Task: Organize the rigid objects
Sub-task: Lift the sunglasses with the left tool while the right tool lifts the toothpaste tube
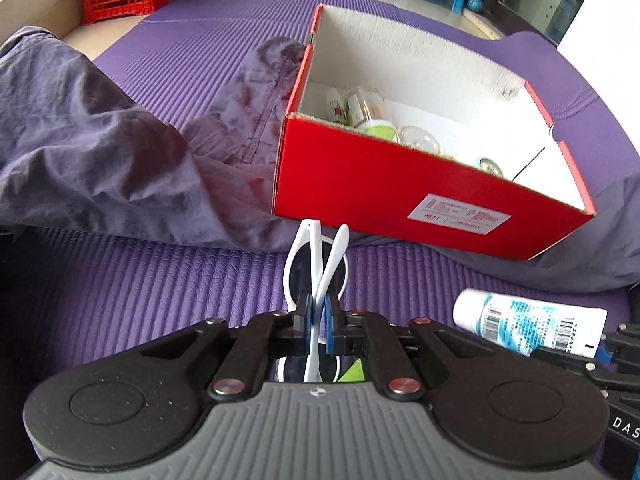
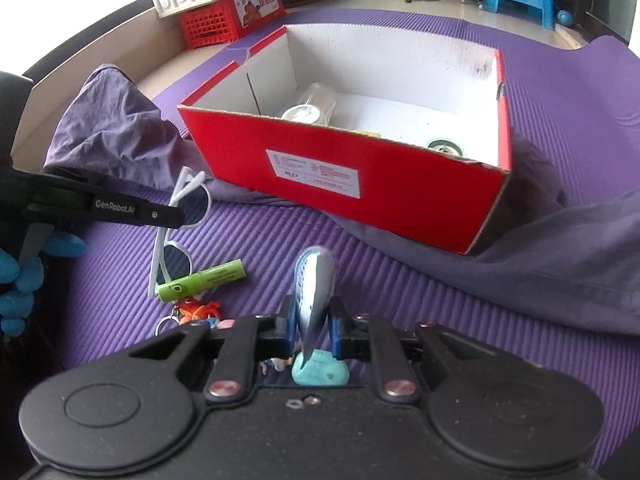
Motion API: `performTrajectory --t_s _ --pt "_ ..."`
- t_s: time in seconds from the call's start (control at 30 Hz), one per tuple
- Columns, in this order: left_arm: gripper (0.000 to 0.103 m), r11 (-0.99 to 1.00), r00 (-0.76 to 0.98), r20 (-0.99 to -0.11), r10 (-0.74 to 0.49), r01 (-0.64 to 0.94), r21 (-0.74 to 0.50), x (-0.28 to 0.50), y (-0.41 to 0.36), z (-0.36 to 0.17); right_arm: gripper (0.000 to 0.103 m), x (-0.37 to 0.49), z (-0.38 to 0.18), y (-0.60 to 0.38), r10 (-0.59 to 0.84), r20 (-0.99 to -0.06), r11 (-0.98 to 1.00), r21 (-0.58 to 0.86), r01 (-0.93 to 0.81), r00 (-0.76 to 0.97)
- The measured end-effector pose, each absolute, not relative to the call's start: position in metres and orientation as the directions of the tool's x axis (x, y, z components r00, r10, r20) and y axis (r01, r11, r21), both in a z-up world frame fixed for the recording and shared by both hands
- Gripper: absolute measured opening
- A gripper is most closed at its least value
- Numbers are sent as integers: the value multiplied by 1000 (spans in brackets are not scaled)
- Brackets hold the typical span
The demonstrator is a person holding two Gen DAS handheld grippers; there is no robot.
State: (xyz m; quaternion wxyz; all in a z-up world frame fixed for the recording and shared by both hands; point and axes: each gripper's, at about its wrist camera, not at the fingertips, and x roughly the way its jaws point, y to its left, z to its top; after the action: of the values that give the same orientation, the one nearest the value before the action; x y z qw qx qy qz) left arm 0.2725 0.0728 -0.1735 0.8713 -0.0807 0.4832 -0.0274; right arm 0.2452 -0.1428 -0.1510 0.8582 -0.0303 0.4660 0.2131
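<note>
- The left claw (image 1: 319, 312) is pinching the white sunglasses (image 1: 316, 264) above the purple mat (image 1: 140, 300), near the red box (image 1: 400, 184).
- They look light and fragile; hold the frame, not the lenses.
- The right claw (image 2: 314, 324) squeezes a soft, light tube (image 2: 316, 280).

The near red wall of the open red cardboard box (image 1: 420, 184) hides the lower parts of the small clear bottles and jars (image 1: 362, 110) inside it. The print on the box's white paper label (image 2: 314, 173) is too small to read. The white and blue squeeze tube (image 2: 314, 280) is blurred, and the gripper body covers its lower end. The frame's edge cuts off a blue-gloved hand (image 2: 18, 280).
</note>
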Motion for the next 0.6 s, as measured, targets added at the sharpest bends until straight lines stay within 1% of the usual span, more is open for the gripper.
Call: performTrajectory --t_s 0.2,0.3,0.4,0.5,0.6 --pt "6 982 557 -819 -138 -34 -188 264 75 -154 14 231 -134 -151 341 -793 914 152 -377 505" --pt "6 983 542 -828 -141 -27 -184 264 75 -154 14 224 -124 -156 349 -783 912 158 -377 515" --pt "6 980 514 -846 -142 -51 -195 268 78 -160 14 218 -119 -158 353 -778 912 162 -377 520" --pt "7 970 477 -864 -164 -83 -230 276 84 -170 14 215 -118 -159 356 -776 912 168 -374 520" --pt "8 964 434 -887 -156 -129 -232 285 89 -185 14 214 -121 -161 362 -777 913 183 -366 515"
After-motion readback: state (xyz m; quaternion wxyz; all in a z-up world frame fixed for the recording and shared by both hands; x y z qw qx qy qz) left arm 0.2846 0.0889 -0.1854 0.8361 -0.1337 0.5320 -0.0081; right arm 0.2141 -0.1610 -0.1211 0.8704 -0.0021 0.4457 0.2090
